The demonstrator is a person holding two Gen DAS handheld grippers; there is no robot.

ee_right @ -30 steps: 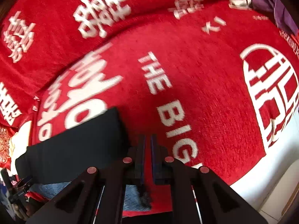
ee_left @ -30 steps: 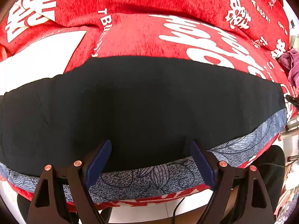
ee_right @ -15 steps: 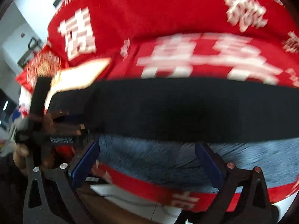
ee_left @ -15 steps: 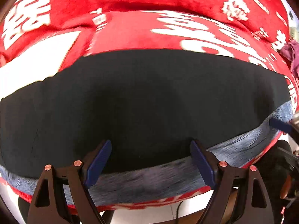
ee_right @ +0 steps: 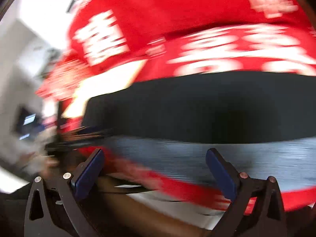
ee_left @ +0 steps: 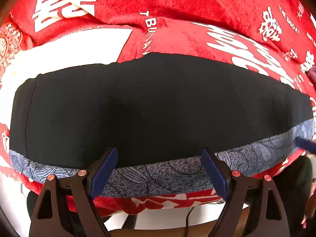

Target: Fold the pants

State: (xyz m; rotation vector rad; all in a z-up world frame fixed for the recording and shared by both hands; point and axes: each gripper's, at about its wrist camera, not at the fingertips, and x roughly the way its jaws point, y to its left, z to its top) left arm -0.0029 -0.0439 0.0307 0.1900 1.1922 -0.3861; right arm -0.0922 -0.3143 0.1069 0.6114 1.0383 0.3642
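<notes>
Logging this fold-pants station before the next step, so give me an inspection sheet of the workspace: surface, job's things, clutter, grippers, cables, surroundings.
Surface: red cloth with white lettering, covering the work surface.
Job's things: black pants lying flat; a blue-grey patterned band shows along their near edge.
Clutter: a purple item at the right edge, too cut off to identify.
Grippers: left gripper open, its jaws at the near edge, nothing clamped; right gripper open wide, nothing between its jaws, view motion-blurred.
Cables: a thin dark cable below the table edge.
Surroundings: pale wall and a blurred screen to the left.
</notes>
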